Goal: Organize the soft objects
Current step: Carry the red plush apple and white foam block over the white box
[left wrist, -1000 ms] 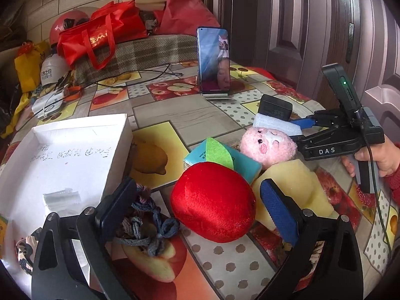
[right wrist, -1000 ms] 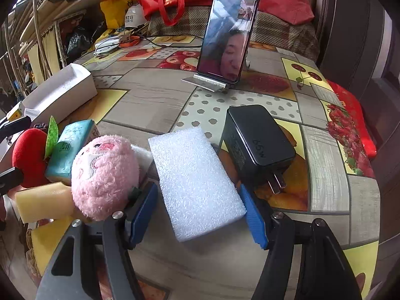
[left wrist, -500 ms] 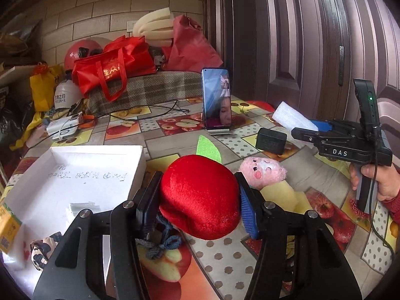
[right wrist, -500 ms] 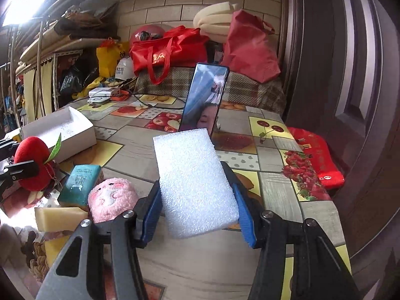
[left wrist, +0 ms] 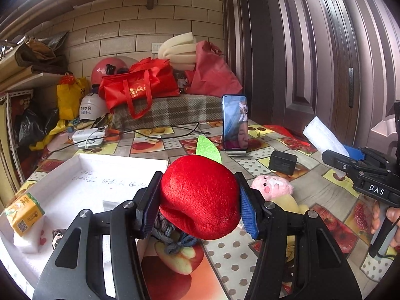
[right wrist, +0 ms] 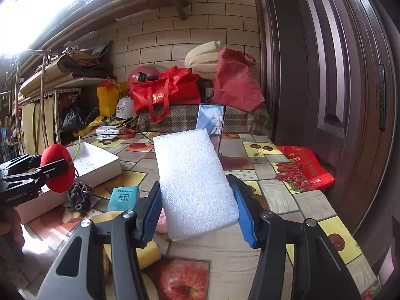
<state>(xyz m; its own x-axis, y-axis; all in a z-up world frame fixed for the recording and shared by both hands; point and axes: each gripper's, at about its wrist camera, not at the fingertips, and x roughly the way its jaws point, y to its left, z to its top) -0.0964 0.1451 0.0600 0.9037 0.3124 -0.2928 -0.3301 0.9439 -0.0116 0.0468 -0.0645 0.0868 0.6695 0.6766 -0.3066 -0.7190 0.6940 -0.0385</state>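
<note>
The white box (left wrist: 82, 175) on the counter (right wrist: 287, 195) held few things, so sorting looked barely begun. Left tongs (left wrist: 197, 205) clamped the red plush apple (left wrist: 200, 195) aloft; right tongs (right wrist: 197, 207) squeezed the white foam block (right wrist: 195, 182). Only the right view showed the teal packet (right wrist: 123, 198).
</note>
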